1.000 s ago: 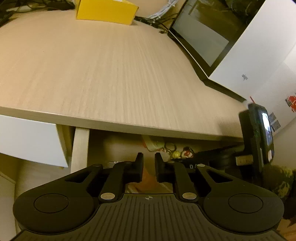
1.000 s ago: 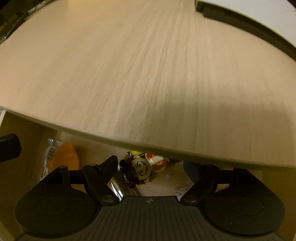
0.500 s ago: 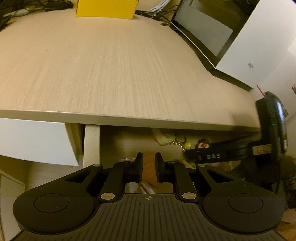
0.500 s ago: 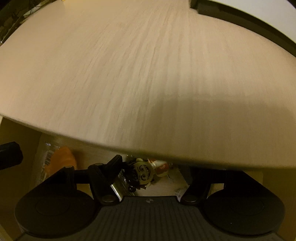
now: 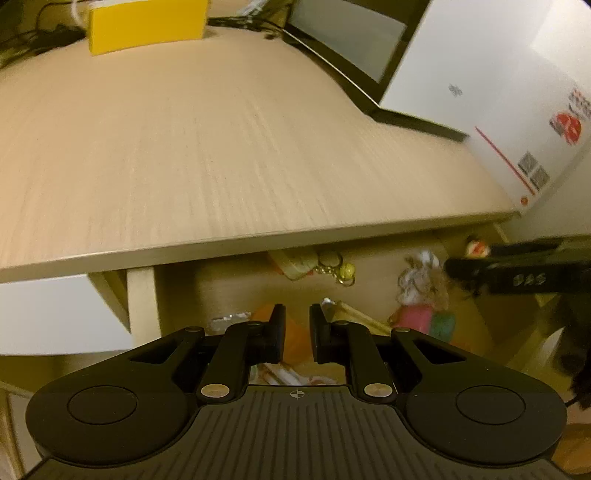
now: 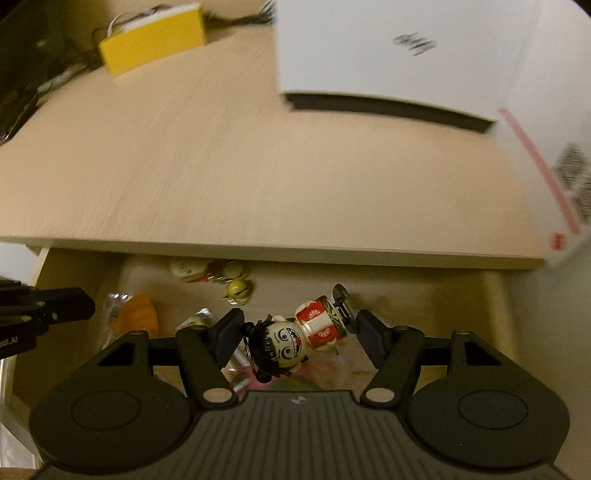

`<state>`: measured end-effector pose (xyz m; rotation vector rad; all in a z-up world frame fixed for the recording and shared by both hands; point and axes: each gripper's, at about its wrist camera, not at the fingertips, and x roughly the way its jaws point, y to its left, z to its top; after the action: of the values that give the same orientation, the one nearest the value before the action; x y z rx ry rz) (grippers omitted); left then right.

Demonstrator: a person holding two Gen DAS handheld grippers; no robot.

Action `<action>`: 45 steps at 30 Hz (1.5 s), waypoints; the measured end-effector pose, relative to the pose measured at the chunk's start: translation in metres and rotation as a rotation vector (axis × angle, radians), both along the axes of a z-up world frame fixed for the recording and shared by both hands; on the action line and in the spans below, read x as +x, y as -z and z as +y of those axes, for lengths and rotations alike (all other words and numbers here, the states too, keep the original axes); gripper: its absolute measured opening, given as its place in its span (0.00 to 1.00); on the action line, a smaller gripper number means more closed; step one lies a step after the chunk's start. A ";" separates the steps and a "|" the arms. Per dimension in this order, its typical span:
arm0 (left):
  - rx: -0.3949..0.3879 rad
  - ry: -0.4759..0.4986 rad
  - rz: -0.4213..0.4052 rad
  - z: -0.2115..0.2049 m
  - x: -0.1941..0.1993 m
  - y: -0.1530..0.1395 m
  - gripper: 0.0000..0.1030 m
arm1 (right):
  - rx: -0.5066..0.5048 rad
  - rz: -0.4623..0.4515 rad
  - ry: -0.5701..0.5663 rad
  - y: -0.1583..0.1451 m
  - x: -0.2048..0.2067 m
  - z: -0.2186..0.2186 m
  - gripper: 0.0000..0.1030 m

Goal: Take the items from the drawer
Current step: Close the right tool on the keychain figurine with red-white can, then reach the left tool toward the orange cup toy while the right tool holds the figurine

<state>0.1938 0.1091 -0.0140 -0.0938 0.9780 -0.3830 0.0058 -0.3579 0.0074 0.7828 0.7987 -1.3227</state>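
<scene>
The right gripper (image 6: 297, 326) is spread wide over the open drawer (image 6: 493, 295), a doll (image 6: 295, 338) lying between its fingers, touching neither as far as the blur allows. The doll has a black-haired, grinning head and a red-and-white body. Left of it in the drawer sit an orange packet (image 6: 138, 314) and foil wrappers; farther back, under the surface's (image 6: 258, 166) edge, lies a keyring (image 6: 236, 288) with a yellow ball.

The left gripper (image 5: 297, 325) is nearly closed, a narrow gap between its fingers and nothing in it, hovering above the drawer's left part. To the right, a plush toy (image 5: 421, 291) with a pink and green base is in the drawer, blurred.

On the surface, a yellow box (image 5: 147, 22) stands far left and a white box (image 6: 388, 48) far right
</scene>
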 end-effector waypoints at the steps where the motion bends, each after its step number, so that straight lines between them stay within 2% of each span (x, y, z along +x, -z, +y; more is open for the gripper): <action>1: 0.013 0.010 -0.001 -0.002 0.000 0.000 0.14 | -0.013 0.012 0.013 -0.003 -0.006 0.004 0.65; 6: 0.073 0.008 0.020 -0.005 0.000 0.003 0.15 | -0.045 0.068 0.057 0.005 -0.009 0.018 0.65; 10: 0.108 -0.042 0.051 0.004 0.001 0.005 0.15 | -0.042 0.055 0.101 0.003 -0.032 0.032 0.65; 16: 0.117 -0.047 0.074 0.014 -0.002 0.000 0.14 | -0.066 0.051 0.113 0.007 -0.032 0.040 0.65; 22: 0.142 -0.021 0.107 -0.003 0.006 0.013 0.14 | -0.065 0.076 0.087 0.015 -0.030 0.040 0.65; 32: 0.156 0.081 0.144 -0.042 0.023 0.041 0.15 | -0.071 0.102 0.053 0.027 -0.026 0.030 0.65; 38: 0.187 0.196 0.135 -0.046 0.014 0.036 0.15 | -0.057 0.074 0.068 0.020 -0.037 0.035 0.65; 45: 0.174 0.218 0.124 -0.040 0.012 0.033 0.15 | -0.027 0.063 0.065 0.022 -0.039 0.036 0.65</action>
<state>0.2058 0.0692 -0.0474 0.1497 1.1439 -0.4949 -0.0330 -0.3218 -0.0143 0.7547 0.8094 -1.4189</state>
